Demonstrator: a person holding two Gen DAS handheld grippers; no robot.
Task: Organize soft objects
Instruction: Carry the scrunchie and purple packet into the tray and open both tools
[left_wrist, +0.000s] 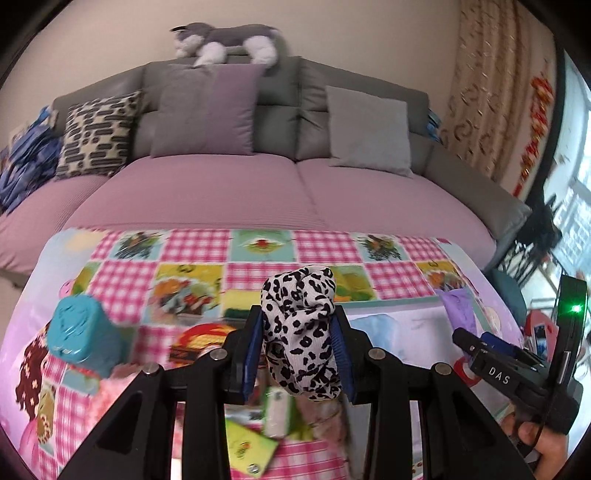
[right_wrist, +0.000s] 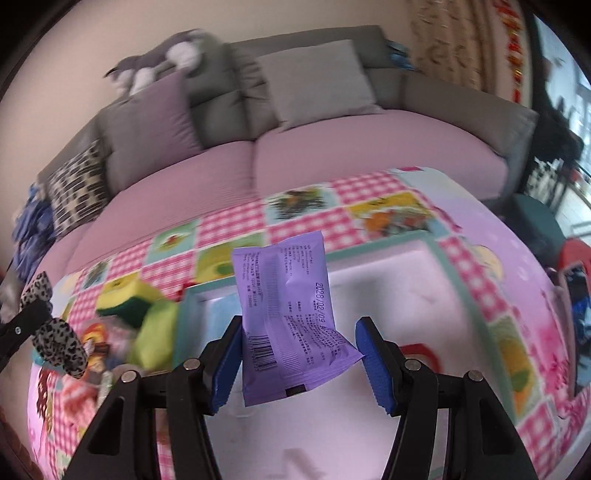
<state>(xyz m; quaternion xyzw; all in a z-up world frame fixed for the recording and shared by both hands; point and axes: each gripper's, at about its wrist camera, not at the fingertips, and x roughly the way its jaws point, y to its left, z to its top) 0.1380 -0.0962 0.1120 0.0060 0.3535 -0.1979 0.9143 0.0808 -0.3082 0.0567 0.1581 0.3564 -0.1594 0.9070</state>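
Standing upright, leopard-print fabric roll (left_wrist: 301, 332) pinched by left gripper (left_wrist: 300, 350), purple packet (right_wrist: 295, 325) long axis near vertical, clamped across its lower corners by right gripper (right_wrist: 300, 354), above patchwork tablecloth (left_wrist: 192, 254).

Left gripper (left_wrist: 300, 328) up over the table with a spotted scrunchie (left_wrist: 301, 332)
Blue pads (left_wrist: 255, 350) squeeze it; teal tub (left_wrist: 83, 339) near left, right gripper (left_wrist: 517, 373) far right, sofa (left_wrist: 221, 192) beyond.

It's a home, the living rm. Big grey sofa (left_wrist: 280, 110) w/ pink seat pads & cushions (left_wrist: 369, 129), a toy cat (left_wrist: 225, 40) lying on top. Gold curtain (left_wrist: 480, 103) by a bright window (left_wrist: 576, 206). Low table w/ a kids' picture cloth (left_wrist: 258, 254).
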